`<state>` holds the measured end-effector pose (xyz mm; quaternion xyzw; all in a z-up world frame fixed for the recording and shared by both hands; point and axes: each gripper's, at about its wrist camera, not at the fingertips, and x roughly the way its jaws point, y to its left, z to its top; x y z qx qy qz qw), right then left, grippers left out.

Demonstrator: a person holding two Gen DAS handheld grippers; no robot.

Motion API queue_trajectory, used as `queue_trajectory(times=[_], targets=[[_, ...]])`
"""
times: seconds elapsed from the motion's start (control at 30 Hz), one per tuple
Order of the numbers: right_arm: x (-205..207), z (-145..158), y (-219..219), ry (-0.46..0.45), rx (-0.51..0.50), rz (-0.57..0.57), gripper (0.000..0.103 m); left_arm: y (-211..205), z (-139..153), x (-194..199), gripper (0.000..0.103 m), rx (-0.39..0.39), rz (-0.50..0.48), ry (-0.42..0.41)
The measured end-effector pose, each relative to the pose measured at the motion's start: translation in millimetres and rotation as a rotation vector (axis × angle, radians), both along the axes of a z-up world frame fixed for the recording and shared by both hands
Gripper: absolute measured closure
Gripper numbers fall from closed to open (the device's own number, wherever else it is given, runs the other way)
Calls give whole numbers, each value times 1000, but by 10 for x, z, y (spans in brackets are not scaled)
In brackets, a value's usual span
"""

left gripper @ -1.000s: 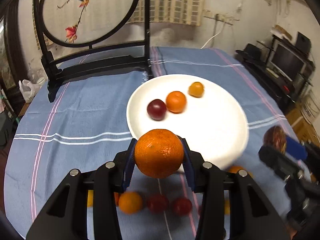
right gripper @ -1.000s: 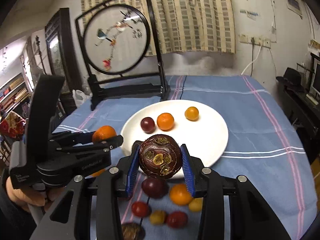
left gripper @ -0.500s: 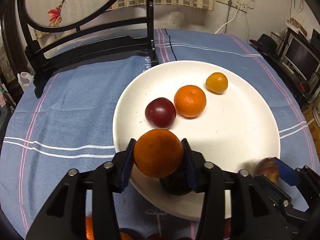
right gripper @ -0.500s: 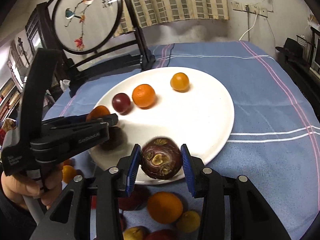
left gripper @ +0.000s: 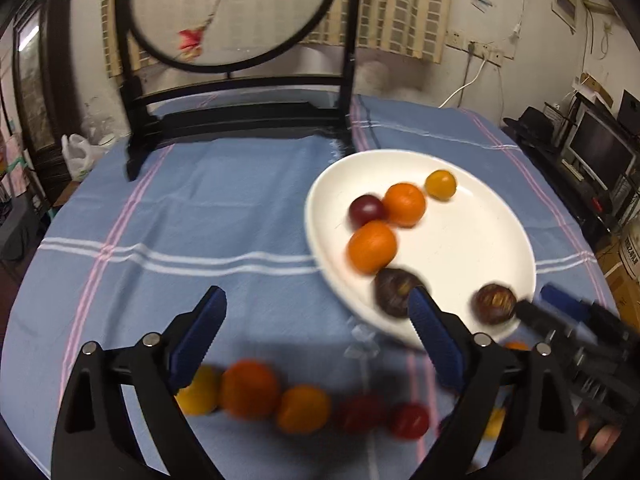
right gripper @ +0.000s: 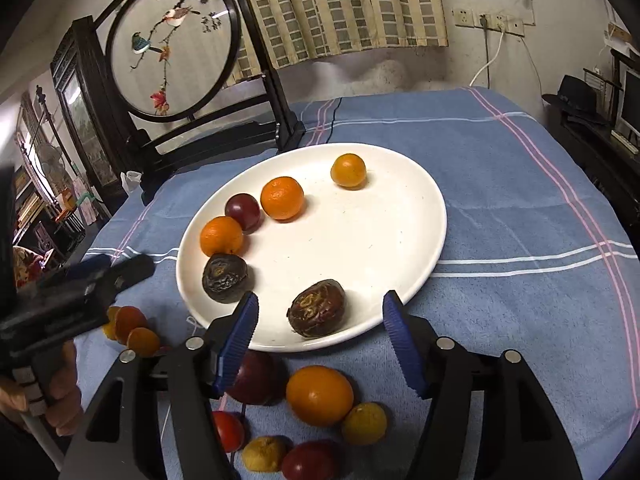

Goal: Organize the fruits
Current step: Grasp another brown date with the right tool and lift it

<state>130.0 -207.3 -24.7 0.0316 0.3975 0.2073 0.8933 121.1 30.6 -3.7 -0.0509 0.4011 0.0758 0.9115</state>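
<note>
A white plate holds several fruits: two oranges, a small yellow-orange fruit, a dark red plum and two wrinkled dark passion fruits. My right gripper is open, its blue pads either side of the nearer passion fruit, which rests on the plate. My left gripper is open and empty, above the cloth left of the plate. The orange lies on the plate's left side. Loose fruits lie in a row on the cloth near me.
A round table under a blue striped cloth. A black framed embroidered screen stands at the back left. Shelves and monitors stand to the right of the table. The left gripper also shows in the right wrist view.
Both grippers have opened. The orange and the passion fruit now lie on the plate. The left gripper has pulled back and to the left; the right has drawn back slightly.
</note>
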Motion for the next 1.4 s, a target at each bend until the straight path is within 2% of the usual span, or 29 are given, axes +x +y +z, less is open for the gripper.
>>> queue_trajectory(times=[0.2, 0.33, 0.43, 0.6, 0.97, 1.0, 1.13, 1.27, 1.4], targets=[[-254, 109, -27, 2, 27, 41, 36, 202, -82, -342, 13, 45, 33, 4], [-600, 92, -35, 25, 48, 90, 35, 361, -176, -431, 13, 5, 53, 14], [-861, 38, 10, 30, 17, 130, 35, 426, -220, -476, 13, -13, 63, 21], [-1088, -128, 86, 87, -25, 154, 35, 495, -220, -540, 12, -42, 67, 21], [-1206, -278, 465, 105, -165, 226, 36, 615, -238, -559, 12, -48, 111, 30], [-1223, -299, 532, 102, -186, 242, 37, 637, -237, -558, 12, -50, 117, 32], [-1291, -379, 678, 69, -285, 262, 59, 769, -240, -563, 12, -78, 151, 37], [-1270, -294, 565, 70, -200, 263, 60, 891, -265, -568, 12, -104, 183, 48], [-1271, -223, 456, 61, -145, 259, 60, 873, -286, -576, 12, -81, 165, 67]])
